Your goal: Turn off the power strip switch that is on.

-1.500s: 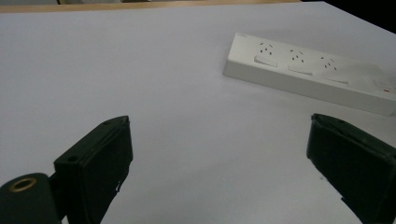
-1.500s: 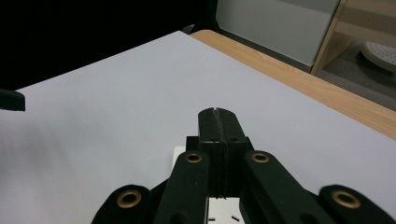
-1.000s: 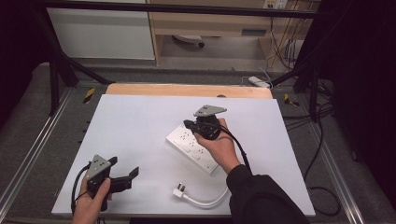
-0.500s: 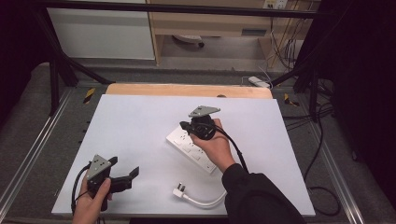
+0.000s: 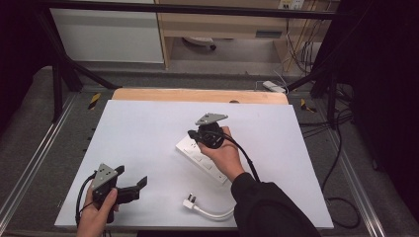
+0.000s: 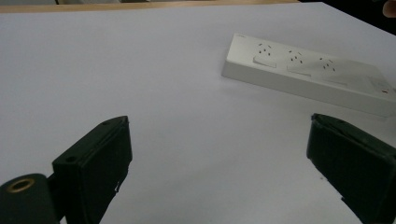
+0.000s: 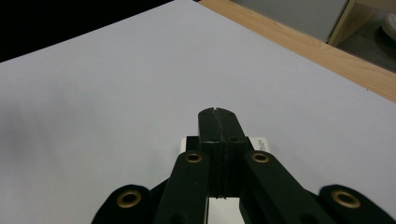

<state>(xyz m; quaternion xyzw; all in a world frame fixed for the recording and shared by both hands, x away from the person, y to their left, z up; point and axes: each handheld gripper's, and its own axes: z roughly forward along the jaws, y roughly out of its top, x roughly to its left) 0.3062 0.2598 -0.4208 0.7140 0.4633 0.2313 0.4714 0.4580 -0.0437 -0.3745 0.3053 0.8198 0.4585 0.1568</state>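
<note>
White tabletop (image 5: 148, 138) bears a power strip (image 5: 200, 159); right tongs (image 7: 218, 116) clenched, left tongs (image 6: 219, 154) released, room perhaps dim.

Grey floor (image 5: 29, 143), white cabinet (image 5: 106, 34) behind — wooden shelving (image 5: 222, 24) alongside.

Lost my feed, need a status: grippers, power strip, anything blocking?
Right gripper shut, empty, over the power strip's end. Left gripper open, idle, short of it. Plug lies loose near the table edge; nothing blocking.

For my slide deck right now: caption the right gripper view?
Right gripper, jaws shut with nothing between them, poised over the end of a white power strip on a white table.
</note>
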